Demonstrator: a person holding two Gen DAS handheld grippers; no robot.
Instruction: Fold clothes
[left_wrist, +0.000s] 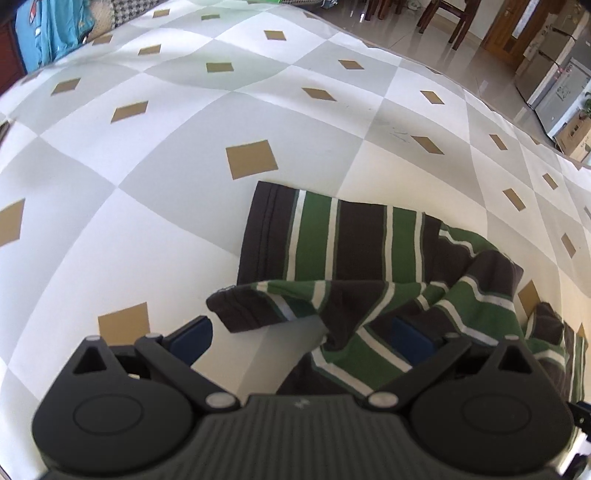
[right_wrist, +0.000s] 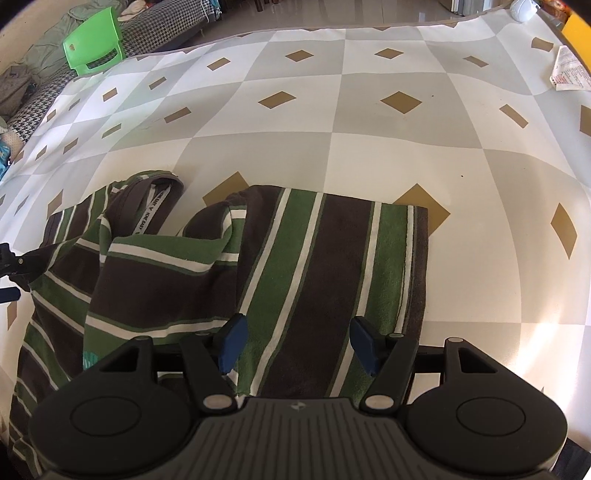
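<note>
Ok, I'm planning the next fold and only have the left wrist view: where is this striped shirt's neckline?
Observer: In the right wrist view, the collar sits at the far left of the striped shirt, with its printed neck tape facing up.
Operator: And my other hand?
Observer: The right hand-held gripper is open above the shirt, near its straight hem end. Nothing is pinched between its jaws.
Operator: Anything else lying on the table?
Observer: A printed paper lies near the far right edge of the checked table cover.
</note>
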